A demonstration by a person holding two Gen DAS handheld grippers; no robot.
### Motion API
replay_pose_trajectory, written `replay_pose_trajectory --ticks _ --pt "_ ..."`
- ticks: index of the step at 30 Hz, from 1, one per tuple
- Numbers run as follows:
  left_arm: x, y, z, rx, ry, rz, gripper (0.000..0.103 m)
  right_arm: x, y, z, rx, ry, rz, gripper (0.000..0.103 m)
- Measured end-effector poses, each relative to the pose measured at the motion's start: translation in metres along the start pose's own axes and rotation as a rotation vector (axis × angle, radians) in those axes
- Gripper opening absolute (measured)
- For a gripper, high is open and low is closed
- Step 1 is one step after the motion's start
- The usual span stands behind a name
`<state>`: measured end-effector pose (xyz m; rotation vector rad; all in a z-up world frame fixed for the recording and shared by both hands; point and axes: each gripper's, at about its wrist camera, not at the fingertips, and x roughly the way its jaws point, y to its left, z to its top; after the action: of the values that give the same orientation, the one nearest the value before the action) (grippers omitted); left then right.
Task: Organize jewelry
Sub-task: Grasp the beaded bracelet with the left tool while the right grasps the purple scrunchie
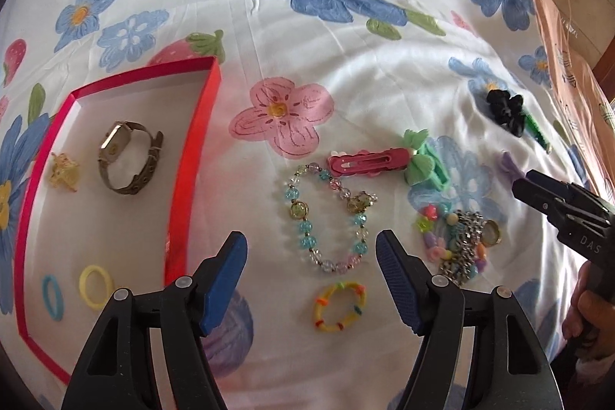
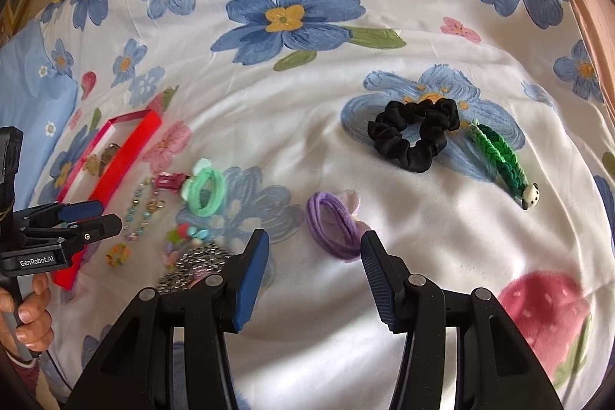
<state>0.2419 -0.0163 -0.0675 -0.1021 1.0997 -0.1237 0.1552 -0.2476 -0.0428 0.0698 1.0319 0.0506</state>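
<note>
Glassy blue and clear beads form the bracelet, a loop stretched lengthwise away from the camera on the floral sheet, right of the red box. Left gripper hangs over its near end, jaws spread and empty; right gripper is likewise spread, empty.

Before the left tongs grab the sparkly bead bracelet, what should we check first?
1. Left tongs open and empty: ok, nothing is between them.
2. Bead bracelet in front of the left tongs: ok, it lies on the bedsheet just ahead of the tips.
3. Bracelet free of other things: ok, though the pink hair clip lies close beside it.
4. Room in the red box: ok, bare floor shows between the watch and the yellow hair tie.
5. Right tongs out of the way: ok, they are off to the side, open and empty.
6. Bracelet clasp closed: cannot tell.
</note>
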Motion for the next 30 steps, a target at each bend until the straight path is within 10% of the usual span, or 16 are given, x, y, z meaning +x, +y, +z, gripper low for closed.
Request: replay_pose_trajectory --ticks 5,10,30 --pt "0.025 -0.003 0.008 0.012 0.013 0.025 0.062 0.014 -0.009 -0.001 0.024 0.018 -0.003 0.049" --pt "0.029 -0.005 0.01 0.037 0.003 0.007 0.007 0.013 -0.016 -0.002 0.045 0.005 -0.014 0.011" --pt "-0.08 0.024 -0.024 0.006 -0.18 -0.053 0.007 -0.021 0.053 0.001 -0.005 -0.05 0.164 0.009"
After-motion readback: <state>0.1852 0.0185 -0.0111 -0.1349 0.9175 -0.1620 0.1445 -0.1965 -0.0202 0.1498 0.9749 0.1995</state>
